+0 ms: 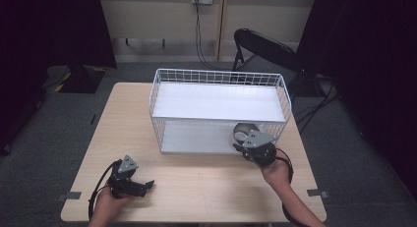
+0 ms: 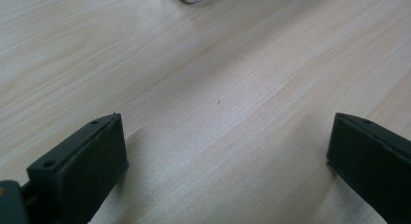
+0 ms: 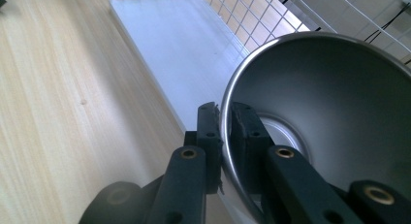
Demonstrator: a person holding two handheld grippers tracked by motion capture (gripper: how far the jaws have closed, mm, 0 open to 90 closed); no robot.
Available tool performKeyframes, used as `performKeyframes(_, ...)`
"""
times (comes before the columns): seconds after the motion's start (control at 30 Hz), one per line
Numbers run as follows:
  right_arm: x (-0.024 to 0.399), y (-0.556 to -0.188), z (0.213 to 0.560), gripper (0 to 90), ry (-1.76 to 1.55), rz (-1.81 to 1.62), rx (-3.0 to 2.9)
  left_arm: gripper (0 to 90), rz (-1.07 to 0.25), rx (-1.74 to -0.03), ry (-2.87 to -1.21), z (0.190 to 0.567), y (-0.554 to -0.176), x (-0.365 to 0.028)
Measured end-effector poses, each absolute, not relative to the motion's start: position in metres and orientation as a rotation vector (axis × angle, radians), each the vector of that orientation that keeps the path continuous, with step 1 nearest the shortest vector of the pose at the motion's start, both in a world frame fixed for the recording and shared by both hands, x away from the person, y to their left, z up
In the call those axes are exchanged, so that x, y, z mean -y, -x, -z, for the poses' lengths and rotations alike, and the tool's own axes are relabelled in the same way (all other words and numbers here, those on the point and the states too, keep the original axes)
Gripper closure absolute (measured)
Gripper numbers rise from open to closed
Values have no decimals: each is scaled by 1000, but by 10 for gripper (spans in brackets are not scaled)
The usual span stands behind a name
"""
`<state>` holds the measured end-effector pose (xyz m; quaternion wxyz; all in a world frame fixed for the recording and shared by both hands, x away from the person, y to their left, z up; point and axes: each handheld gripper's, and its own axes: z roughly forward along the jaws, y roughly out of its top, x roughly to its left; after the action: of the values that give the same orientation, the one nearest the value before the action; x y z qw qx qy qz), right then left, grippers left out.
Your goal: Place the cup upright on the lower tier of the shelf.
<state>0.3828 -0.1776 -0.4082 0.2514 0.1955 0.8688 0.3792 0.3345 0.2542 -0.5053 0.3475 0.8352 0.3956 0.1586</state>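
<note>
A shiny steel bowl [image 3: 334, 103] hangs tipped on its side at the open front of a white wire rack [image 1: 219, 77], by the lower shelf's right end. My right gripper [image 3: 226, 112] is shut on the bowl's rim, one jaw inside and one outside. From above, the bowl [image 1: 242, 131] peeks out just beyond the right gripper [image 1: 248, 138]. My left gripper [image 1: 147, 185] lies low over the table's near left part, held in a hand. Its jaws stand wide apart with bare wood between them, the left gripper [image 2: 225, 136] holding nothing.
The rack has an upper shelf [image 1: 219, 101] and a lower shelf [image 1: 196, 137], both white. The light wooden table [image 1: 196, 187] has bare room in front of the rack. A black folding chair [image 1: 265, 47] stands behind the table. Dark curtains flank both sides.
</note>
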Motion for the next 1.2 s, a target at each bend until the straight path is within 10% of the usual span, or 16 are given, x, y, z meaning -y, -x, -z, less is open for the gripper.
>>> performKeyframes(1.2,185,-400,428,826,-558,-987,-2336,0,-411,-1026,-2167,505,-334,-254)
